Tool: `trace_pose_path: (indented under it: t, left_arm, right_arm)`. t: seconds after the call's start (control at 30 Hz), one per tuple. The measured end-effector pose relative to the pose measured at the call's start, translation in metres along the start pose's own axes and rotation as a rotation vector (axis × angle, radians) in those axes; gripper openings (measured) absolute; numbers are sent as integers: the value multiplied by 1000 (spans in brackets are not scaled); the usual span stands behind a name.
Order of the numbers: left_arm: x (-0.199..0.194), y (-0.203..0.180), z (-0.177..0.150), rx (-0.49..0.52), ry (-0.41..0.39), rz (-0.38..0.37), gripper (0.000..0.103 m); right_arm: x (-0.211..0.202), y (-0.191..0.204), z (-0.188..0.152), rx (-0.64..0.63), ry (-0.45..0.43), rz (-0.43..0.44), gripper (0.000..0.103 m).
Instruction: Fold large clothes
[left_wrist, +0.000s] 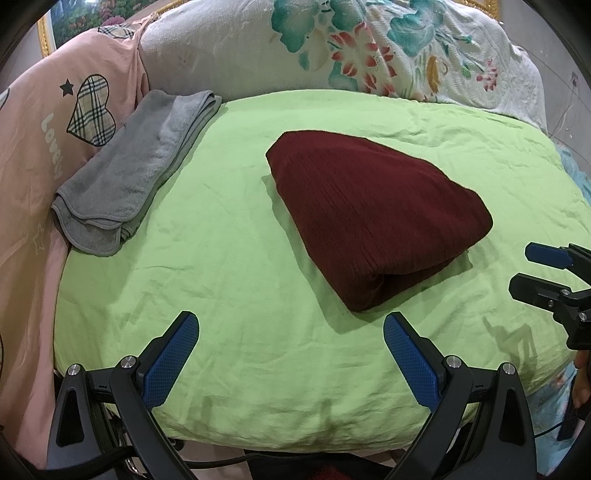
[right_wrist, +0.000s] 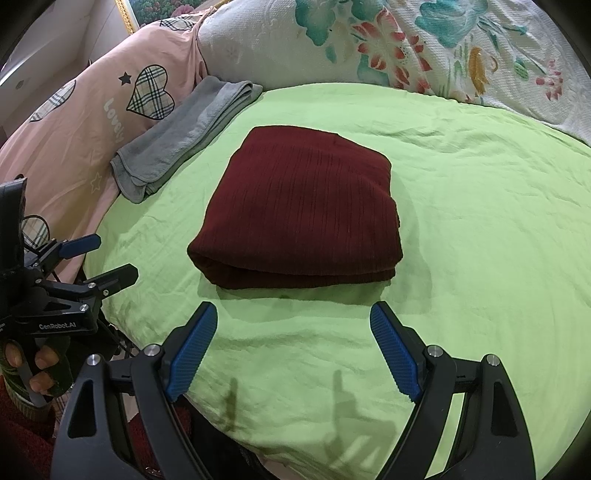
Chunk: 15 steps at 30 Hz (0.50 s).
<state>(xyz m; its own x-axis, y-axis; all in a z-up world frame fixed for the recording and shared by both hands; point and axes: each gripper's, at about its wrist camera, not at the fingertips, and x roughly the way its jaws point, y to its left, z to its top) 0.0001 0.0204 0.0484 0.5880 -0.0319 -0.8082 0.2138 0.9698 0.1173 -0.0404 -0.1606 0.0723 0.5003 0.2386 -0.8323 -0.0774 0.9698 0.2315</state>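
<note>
A dark red ribbed knit garment (left_wrist: 373, 214) (right_wrist: 306, 210) lies folded into a thick rectangle on the light green sheet (left_wrist: 229, 280) (right_wrist: 472, 236). My left gripper (left_wrist: 291, 325) hovers open over bare sheet, short of the garment's near corner, nothing between its blue pads. My right gripper (right_wrist: 293, 314) is also open, just in front of the garment's folded near edge, holding nothing. Each gripper shows in the other's view: the right gripper (left_wrist: 524, 269) at the right edge, the left gripper (right_wrist: 110, 254) at the left edge.
A folded grey towel (left_wrist: 136, 170) (right_wrist: 184, 140) lies at the sheet's far left. Behind it are a pink quilt with plaid hearts (left_wrist: 74, 110) (right_wrist: 110, 96) and a white floral blanket (left_wrist: 332, 48) (right_wrist: 406, 44). A hand (right_wrist: 37, 365) grips the left gripper's handle.
</note>
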Motion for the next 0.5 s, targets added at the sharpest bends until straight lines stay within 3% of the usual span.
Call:
trace_pose_path:
  t: [0.5]
  left_arm:
    - [8,2,15,-8,-5,-13,100]
  right_arm:
    - [8,-9,18,-2,-6,10,85]
